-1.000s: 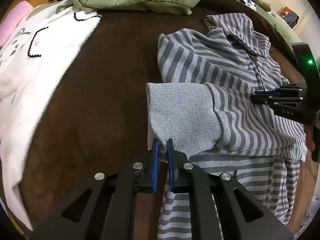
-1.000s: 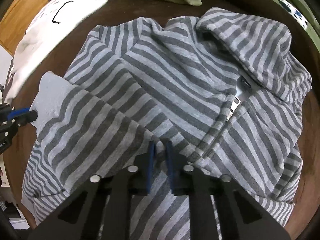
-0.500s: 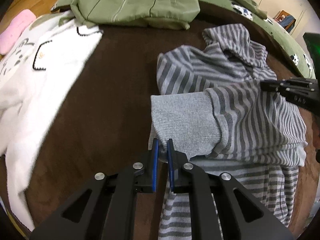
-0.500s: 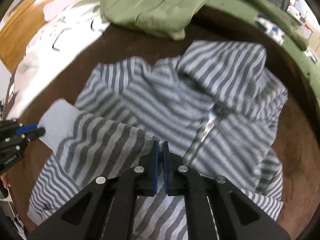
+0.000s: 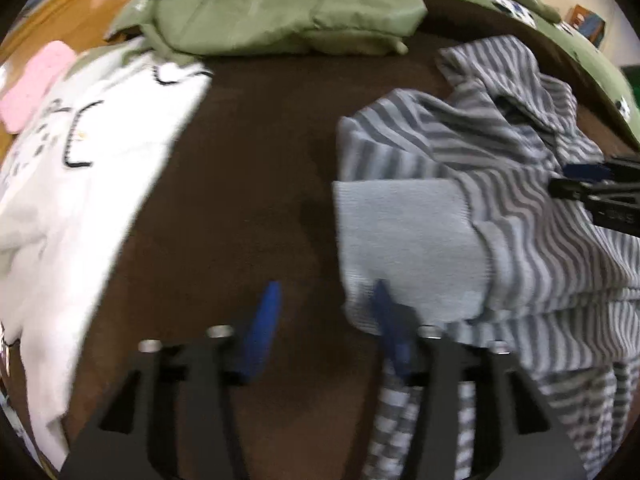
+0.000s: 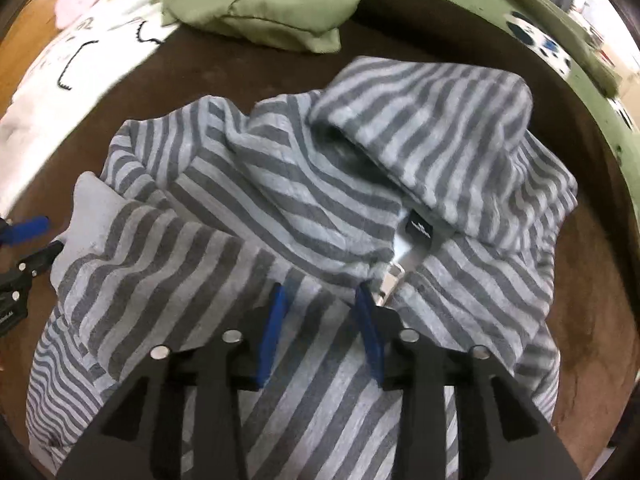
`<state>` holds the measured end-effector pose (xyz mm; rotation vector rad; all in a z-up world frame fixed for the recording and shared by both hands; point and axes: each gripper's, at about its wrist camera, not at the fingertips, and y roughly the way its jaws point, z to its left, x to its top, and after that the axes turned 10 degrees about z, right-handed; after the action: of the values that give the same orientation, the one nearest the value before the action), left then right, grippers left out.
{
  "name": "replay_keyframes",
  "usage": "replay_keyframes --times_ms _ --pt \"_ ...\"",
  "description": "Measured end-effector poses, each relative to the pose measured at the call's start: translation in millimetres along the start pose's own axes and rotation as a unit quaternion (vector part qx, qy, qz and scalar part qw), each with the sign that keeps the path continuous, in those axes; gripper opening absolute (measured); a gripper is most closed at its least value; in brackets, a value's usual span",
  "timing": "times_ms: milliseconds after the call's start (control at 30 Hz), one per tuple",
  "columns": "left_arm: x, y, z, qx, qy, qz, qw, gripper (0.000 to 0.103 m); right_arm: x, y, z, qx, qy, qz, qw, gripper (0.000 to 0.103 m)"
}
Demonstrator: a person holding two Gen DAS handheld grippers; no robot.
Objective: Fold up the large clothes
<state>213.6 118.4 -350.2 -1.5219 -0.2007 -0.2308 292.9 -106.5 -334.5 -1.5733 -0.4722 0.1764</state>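
Left gripper (image 5: pixel 326 304) and right gripper (image 6: pixel 320 300) just released the striped hoodie (image 6: pixel 320 184); jaws apart.

Grey striped hoodie (image 6: pixel 304 216) lies crumpled, sleeve folded across, on brown surface (image 5: pixel 248 184).

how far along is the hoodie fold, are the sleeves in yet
Done: one sleeve lies folded across the front of the striped hoodie, its plain cuff at the edge. In hand: nothing; the left claw and right claw have just been opening, with no cloth pinched. Left: folding the hood and body.
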Motion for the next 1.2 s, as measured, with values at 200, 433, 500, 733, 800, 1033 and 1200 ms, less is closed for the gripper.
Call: replay_keyframes --times_ms 200,433,500,733,800,1033,1200 --pt "-7 -33 20 0.023 -0.023 -0.048 0.9983 0.085 -45 -63 -43 -0.028 0.113 -0.073 0.991 0.060" --pt "9 -82 4 0.036 0.001 -0.099 0.9945 0.097 -130 -108 -107 -0.054 0.224 -0.076 0.970 0.074" --pt "15 -89 -8 0.023 0.009 -0.112 0.9934 0.097 -149 -111 -116 -0.075 0.232 -0.068 0.967 0.074" --pt "29 -75 -60 -0.017 0.045 -0.105 0.9933 0.088 -173 -67 -132 -0.069 0.249 -0.014 0.966 0.007" --pt "32 -59 -76 -0.031 0.055 -0.094 0.9936 0.080 -176 -53 -133 -0.070 0.252 -0.008 0.965 0.007" --pt "18 12 -86 -0.050 0.054 -0.020 0.9971 0.075 -183 -4 -137 -0.078 0.256 0.006 0.963 0.006" --pt "4 20 -90 -0.029 0.075 -0.054 0.9953 0.080 -188 -1 -144 -0.057 0.273 -0.019 0.960 0.007"
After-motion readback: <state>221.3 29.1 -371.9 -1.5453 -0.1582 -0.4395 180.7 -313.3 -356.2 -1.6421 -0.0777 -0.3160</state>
